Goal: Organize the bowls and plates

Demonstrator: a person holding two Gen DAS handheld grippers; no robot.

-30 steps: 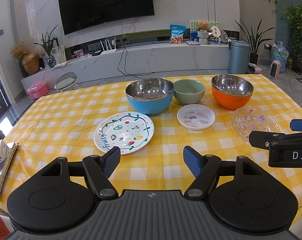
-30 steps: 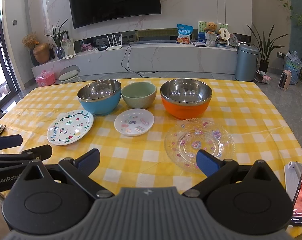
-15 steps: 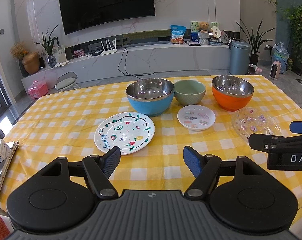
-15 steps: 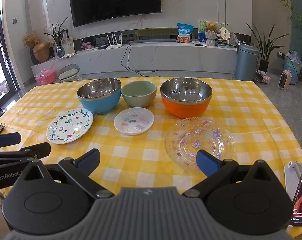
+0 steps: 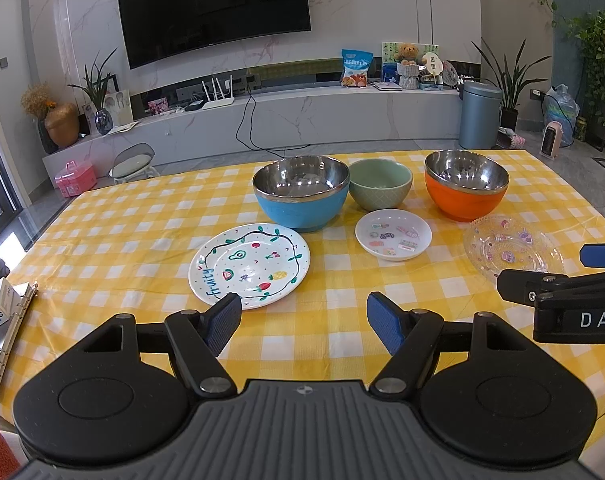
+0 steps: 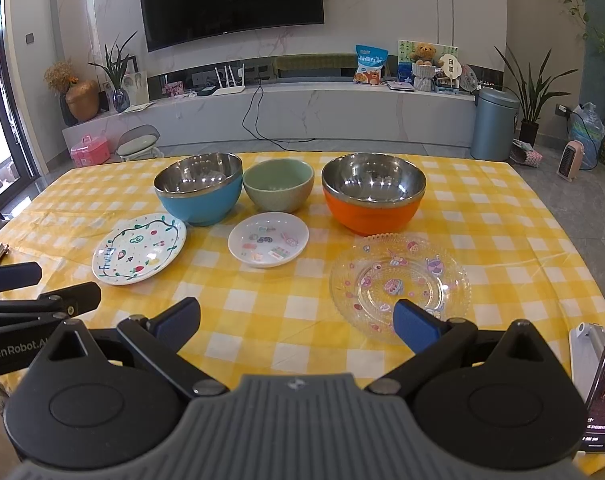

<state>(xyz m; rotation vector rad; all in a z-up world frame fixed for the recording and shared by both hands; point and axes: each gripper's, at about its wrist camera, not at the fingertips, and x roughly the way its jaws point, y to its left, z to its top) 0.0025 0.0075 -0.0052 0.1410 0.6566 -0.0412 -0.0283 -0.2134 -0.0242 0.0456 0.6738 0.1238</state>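
Observation:
On the yellow checked table stand a blue bowl (image 5: 301,194), a green bowl (image 5: 380,184) and an orange bowl (image 5: 465,184) in a row. In front of them lie a white "Fruity" plate (image 5: 249,264), a small white sticker plate (image 5: 393,234) and a clear glass plate (image 5: 512,246). My left gripper (image 5: 304,318) is open and empty, just short of the Fruity plate. My right gripper (image 6: 298,318) is open and empty, its right finger over the near rim of the glass plate (image 6: 398,276). The bowls show there too: blue (image 6: 198,188), green (image 6: 278,184), orange (image 6: 373,192).
A ring binder and a box (image 5: 0,312) lie at the table's left edge. A phone on a stand (image 6: 600,364) is at the right front edge. Beyond the table are a TV wall, a low shelf and a bin (image 5: 478,116).
Both grippers have crept slightly forward toward the dishes; the dishes have not moved and both grippers stay open.

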